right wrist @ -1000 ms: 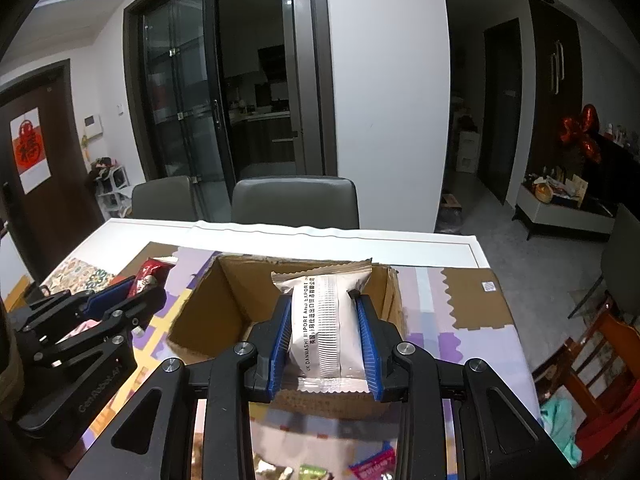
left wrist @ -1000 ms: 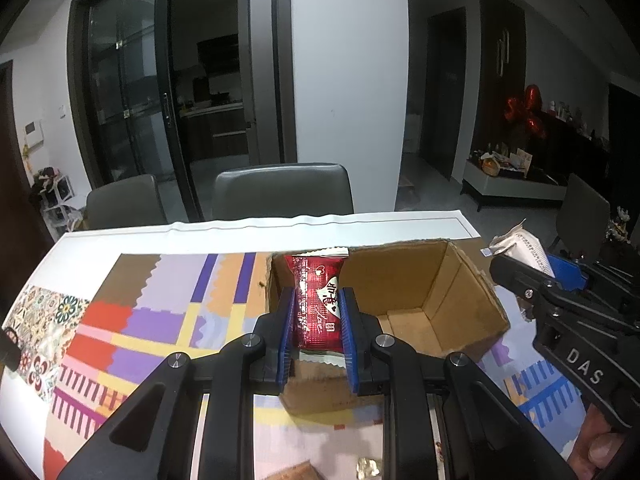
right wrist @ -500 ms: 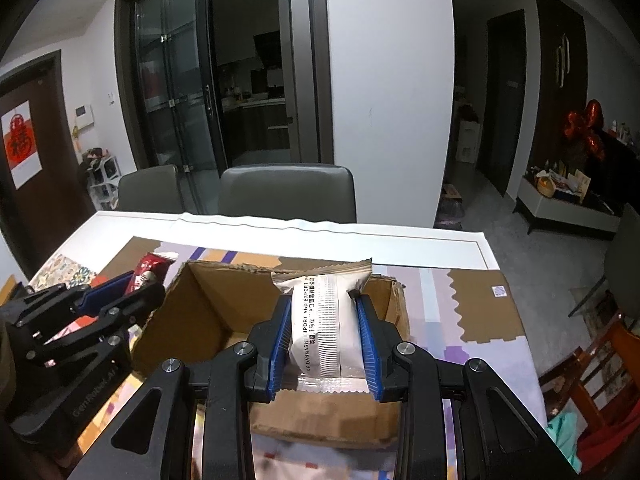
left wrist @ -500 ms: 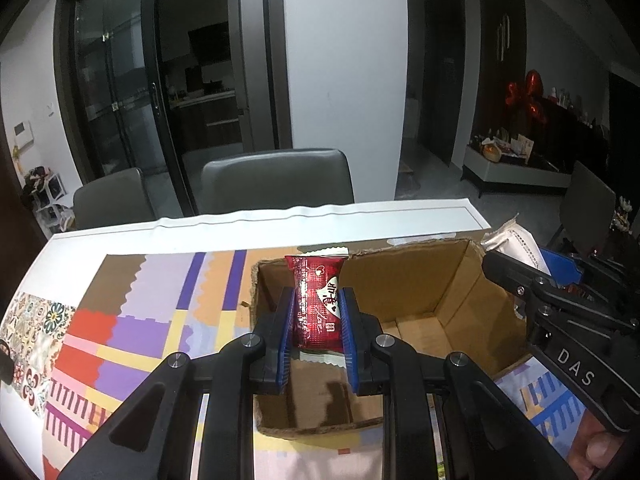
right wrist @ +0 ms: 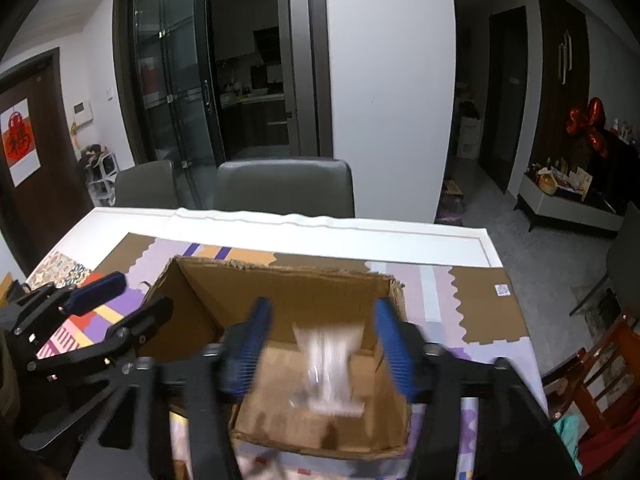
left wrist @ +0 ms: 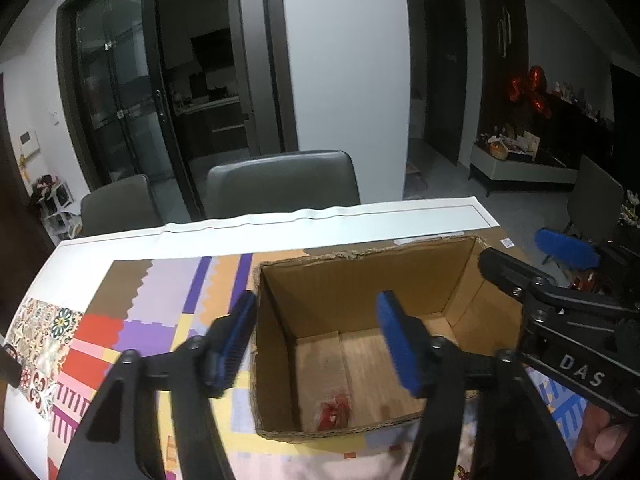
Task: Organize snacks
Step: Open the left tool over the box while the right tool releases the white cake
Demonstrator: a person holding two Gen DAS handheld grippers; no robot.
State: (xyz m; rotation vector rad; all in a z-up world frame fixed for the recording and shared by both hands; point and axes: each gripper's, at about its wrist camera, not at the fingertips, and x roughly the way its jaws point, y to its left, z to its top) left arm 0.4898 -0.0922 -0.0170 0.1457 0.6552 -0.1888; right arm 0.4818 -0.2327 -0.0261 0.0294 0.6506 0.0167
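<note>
An open cardboard box (left wrist: 360,288) stands on the patterned mat. In the left wrist view my left gripper (left wrist: 316,342) hangs over its left side, jaws opening, with nothing between them. Below it a red snack pack (left wrist: 334,414) lies blurred on the box floor. My right gripper (left wrist: 540,260) shows at the right rim. In the right wrist view my right gripper (right wrist: 320,354) is over the box (right wrist: 288,292), jaws opening. A white snack pack (right wrist: 328,364) is a blur between them, free of the pads. My left gripper (right wrist: 120,306) shows at the box's left.
The mat (left wrist: 160,312) covers a white table (left wrist: 320,224). Two grey chairs (right wrist: 284,188) stand behind its far edge. A red wooden chair (right wrist: 604,376) is off the table's right side. A hand (left wrist: 600,440) holds the right gripper's grip.
Both grippers moved forward over the box, then opened. The red pack left the left jaws and lies in the box. The white pack slipped from the right jaws and is dropping.
</note>
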